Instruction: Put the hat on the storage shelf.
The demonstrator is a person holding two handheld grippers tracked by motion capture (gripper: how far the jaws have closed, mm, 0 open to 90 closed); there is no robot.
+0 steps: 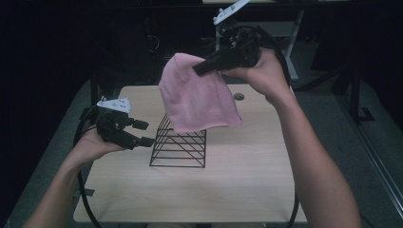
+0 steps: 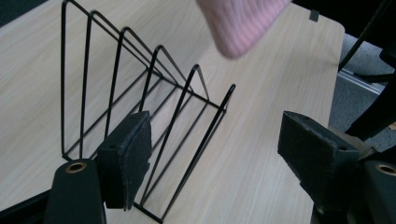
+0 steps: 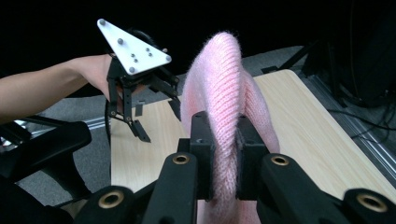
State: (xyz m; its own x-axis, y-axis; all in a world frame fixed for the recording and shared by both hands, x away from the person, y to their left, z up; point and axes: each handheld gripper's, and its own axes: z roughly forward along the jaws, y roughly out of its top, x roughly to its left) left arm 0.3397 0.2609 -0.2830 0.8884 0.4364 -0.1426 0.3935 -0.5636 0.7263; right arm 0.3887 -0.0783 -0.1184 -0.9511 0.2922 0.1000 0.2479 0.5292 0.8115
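Pink knit hat (image 1: 197,95) hangs in the air above the table (image 1: 247,175), clamped in the right gripper (image 1: 202,69). Grip is on the hat's upper edge, w/ the rest of the fabric drooping down and to the right in the high view. Bottom hem of the hat sits just over the back of the black wire rack (image 1: 179,145); can't tell if it touches the top wires or clears them.

Right gripper view: both black jaws squeezed tight on a fold of the pink knit (image 3: 224,154), fabric bulging up over and beyond the pads. Right hand (image 1: 263,71) is raised well above the table, toward the far side.

Left gripper (image 1: 145,134) is at the table's left side, held low, just beside the rack's left end, not touching it. Jaws stand apart w/ nothing between them. Left gripper view confirms: two foam pads (image 2: 128,156) wide apart, the rack (image 2: 154,116) seen thru the gap, and a corner of the hat (image 2: 240,28) dangling at the top. Grey three-cornered plate sits on top of the left gripper, also clear in the right gripper view (image 3: 135,119), w/ left hand (image 3: 98,72) behind it.

Rack is upright on the table, approx. centre, w/ sloped wire dividers in a row. Small round hole (image 1: 239,96) in the tabletop near the far edge, right of the hat.
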